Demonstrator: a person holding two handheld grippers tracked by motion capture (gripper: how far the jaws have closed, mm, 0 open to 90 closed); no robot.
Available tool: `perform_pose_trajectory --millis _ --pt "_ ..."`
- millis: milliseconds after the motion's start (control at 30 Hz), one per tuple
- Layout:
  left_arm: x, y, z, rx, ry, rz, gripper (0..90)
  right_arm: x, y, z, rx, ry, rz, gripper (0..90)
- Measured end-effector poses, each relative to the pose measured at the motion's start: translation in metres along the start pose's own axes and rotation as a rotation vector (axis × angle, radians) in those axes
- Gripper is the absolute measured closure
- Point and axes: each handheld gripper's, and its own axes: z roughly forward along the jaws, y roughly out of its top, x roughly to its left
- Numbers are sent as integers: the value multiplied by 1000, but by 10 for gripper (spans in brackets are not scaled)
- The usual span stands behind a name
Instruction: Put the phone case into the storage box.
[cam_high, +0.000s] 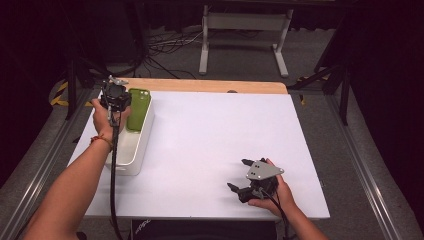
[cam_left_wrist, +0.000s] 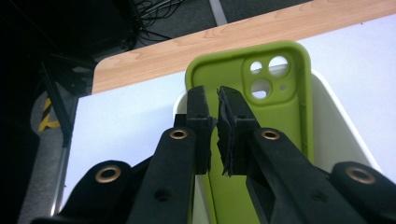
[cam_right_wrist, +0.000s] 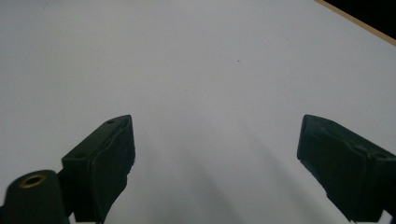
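Left gripper over white bin, jaws nearly together, seemingly clear of the green phone case leaning inside; right gripper spread wide above the white tabletop.

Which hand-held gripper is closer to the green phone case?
Left. The left hand-held gripper is right at the green phone case, which leans in the white bin. The right hand-held gripper rests far across the table, jaws open.

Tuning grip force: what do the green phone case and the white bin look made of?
Green phone case: probably silicone or soft rubber, with a matte, even surface, rounded lip and moulded camera holes. White bin: likely rigid plastic, smooth with a slight sheen, thin walls and rounded corners.
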Motion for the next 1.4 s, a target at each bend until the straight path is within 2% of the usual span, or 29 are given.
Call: perform_pose_trajectory --millis 67,167,300,500,667,867,933,1133,1400 --pt "-2 2 1 10 -7 16 885 0 0 0 0 2 1 123" --pt "-5 4 0 11 -16 37 899 1 0 0 2 3 -5 125" --pt "-6 5 -4 0 -27 39 898 1 0 0 0 7 -5 126" --pt "-4 5 -11 -39 -40 18 885 1 1 -2 -3 3 -8 125" --pt "-4 6 -18 -63 -61 26 888 1 1 -2 -5 0 -9 125" --pt "-4 2 -33 -133 -97 46 885 1 2 -4 -25 -13 -7 125" --pt "-5 1 -38 -148 -92 60 886 0 3 -5 -29 -20 -7 125" --pt "-2 -1 -53 -231 -142 65 881 1 4 -7 -49 -44 -16 126" --pt "-1 -7 -62 -257 -166 74 883 1 5 -9 -55 -52 -23 130"
